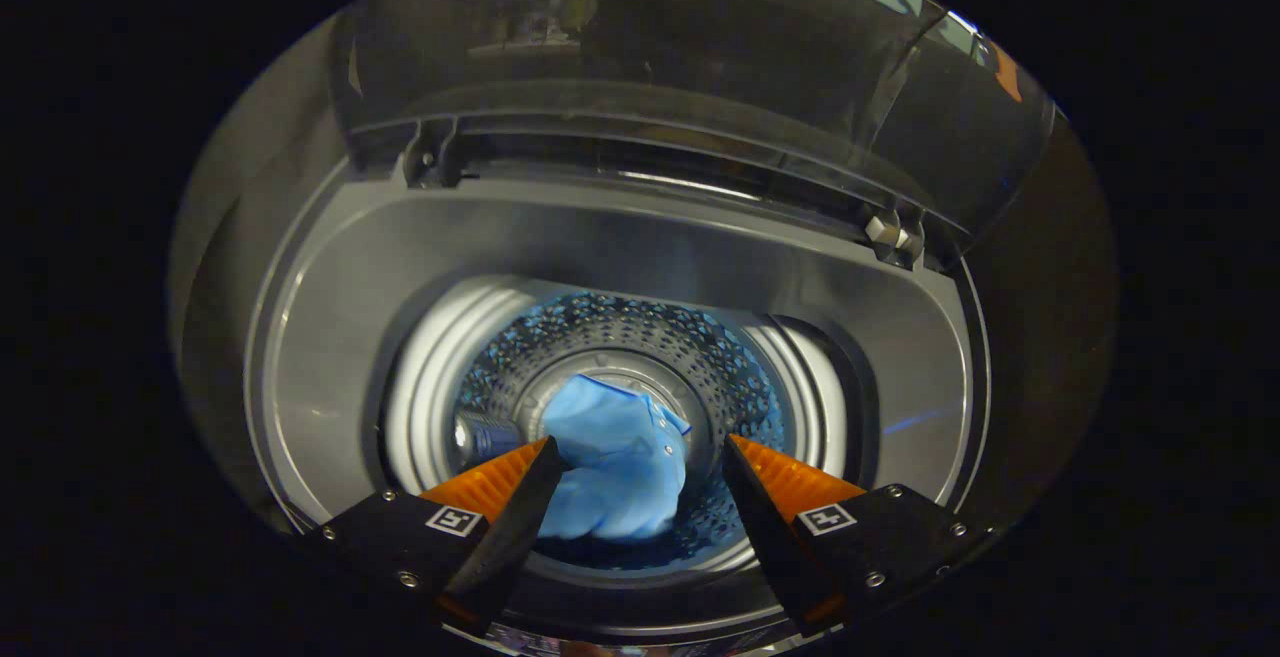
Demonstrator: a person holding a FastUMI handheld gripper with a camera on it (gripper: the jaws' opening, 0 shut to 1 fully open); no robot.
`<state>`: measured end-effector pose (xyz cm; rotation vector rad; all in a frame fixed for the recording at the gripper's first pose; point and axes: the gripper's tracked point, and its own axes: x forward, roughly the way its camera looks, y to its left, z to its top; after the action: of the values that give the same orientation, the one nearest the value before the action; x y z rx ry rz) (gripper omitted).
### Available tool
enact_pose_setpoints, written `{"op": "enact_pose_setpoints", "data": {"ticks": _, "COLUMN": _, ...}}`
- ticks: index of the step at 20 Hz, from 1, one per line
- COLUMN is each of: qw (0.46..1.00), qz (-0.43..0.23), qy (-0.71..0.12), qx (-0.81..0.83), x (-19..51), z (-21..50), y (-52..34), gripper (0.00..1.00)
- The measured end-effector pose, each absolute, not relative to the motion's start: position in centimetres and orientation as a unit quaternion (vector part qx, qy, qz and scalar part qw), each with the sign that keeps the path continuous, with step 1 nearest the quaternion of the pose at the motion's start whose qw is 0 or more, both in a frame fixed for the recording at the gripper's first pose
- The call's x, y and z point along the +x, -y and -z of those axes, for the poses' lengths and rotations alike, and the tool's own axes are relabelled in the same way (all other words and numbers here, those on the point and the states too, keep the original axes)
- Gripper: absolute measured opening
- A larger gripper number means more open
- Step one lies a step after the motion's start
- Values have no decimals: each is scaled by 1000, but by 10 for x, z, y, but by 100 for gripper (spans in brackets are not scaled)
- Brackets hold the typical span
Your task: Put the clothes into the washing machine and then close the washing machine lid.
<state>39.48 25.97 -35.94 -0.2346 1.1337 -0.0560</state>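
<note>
Dark booth surroundings frame a top-loading washing machine point(330, 337) seen from above, its transparent lid point(640, 47) raised at the far side. Perforated drum point(640, 337) at centre holds a crumpled blue garment point(615, 467) lying at its bottom. Gripper point(640, 457) fingers stand apart above the opening, the garment showing between them, untouched.

You see soft, matt cloth in the blue garment point(615, 457), creased and folded. The drum point(640, 337) around it looks like perforated, shiny metal. The washing machine point(330, 337) rim looks like smooth grey plastic with a dull sheen. The raised lid point(650, 27) is glossy, see-through and reflective. Your gripper point(637, 447), fingers parted, has ribbed pads point(490, 482).
</note>
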Motion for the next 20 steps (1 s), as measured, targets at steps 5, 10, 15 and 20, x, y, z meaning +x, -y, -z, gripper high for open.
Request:
{"op": "enact_pose_setpoints", "data": {"ticks": 5, "qw": 841, "qz": 29, "qy": -530, "qx": -106, "x": 388, "z": 352, "y": -261, "gripper": 96}}
{"op": "enact_pose_setpoints", "data": {"ticks": 10, "qw": 855, "qz": 26, "qy": -508, "qx": -102, "x": 389, "z": 330, "y": -264, "gripper": 96}}
{"op": "enact_pose_setpoints", "data": {"ticks": 15, "qw": 878, "qz": 31, "qy": -468, "qx": -97, "x": 386, "z": 293, "y": -266, "gripper": 96}}
{"op": "enact_pose_setpoints", "data": {"ticks": 20, "qw": 900, "qz": 22, "qy": -422, "qx": -104, "x": 386, "z": 243, "y": -276, "gripper": 96}}
